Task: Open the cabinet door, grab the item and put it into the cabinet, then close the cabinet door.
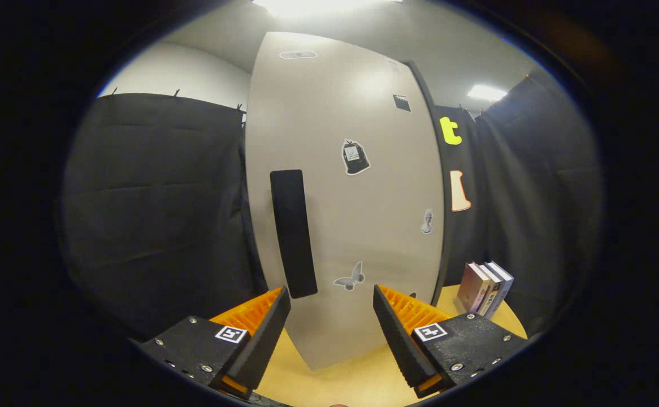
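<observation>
A tall pale-grey cabinet door (pixel 341 198) fills the centre of the frame, standing shut on a yellowish wooden table (pixel 352 384). The hand-held gripper (pixel 331 299) sits at the bottom centre with its two fingers spread wide apart and nothing between them; both point at the lower part of the door, close in front of it. A long black vertical handle (pixel 293 233) runs down the left side of the door panel, its lower end just above and beside the left finger.

Several small stickers dot the door: a dark bag-shaped one (pixel 355 157) near the middle, a grey butterfly (pixel 350 277) low down between the fingers, a small pale figure (pixel 427 221) toward the right edge, and a little black square (pixel 402 103) in the upper right.

At the lower right of the frame, beyond the right finger and just to the side of the cabinet, a short row of upright books (pixel 485 287) with purple and white covers stands on the table, leaning slightly. Black cloth (pixel 154 215) hangs behind on both sides, and a ceiling light (pixel 486 92) glows at the upper right.
</observation>
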`<action>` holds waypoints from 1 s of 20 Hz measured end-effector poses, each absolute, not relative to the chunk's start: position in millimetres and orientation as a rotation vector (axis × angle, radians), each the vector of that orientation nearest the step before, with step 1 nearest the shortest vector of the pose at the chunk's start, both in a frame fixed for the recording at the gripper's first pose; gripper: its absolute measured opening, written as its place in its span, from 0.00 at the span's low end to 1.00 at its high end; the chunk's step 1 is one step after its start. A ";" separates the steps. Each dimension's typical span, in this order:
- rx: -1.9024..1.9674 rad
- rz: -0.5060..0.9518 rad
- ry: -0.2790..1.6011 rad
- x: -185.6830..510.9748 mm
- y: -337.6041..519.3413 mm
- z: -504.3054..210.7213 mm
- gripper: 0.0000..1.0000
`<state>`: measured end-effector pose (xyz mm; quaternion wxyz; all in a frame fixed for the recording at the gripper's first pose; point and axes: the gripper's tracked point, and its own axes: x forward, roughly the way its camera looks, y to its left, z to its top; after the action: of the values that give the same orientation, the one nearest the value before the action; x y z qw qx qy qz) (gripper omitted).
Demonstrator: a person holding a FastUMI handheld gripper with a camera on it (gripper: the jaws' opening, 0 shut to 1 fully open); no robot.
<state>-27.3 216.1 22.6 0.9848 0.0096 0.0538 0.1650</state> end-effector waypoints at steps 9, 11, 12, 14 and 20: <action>-0.077 0.375 0.105 -15.7 266.6 -1.2 0.92; -0.083 0.385 0.120 -11.9 272.2 -6.3 0.92; -0.078 0.390 0.127 -10.0 275.0 -7.5 0.92; -0.066 0.404 0.136 -7.8 281.7 -8.8 0.92; -0.109 0.433 0.136 -12.1 297.3 -14.6 0.92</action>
<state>-12.1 297.3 -14.6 0.9729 -0.0539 0.0675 0.2147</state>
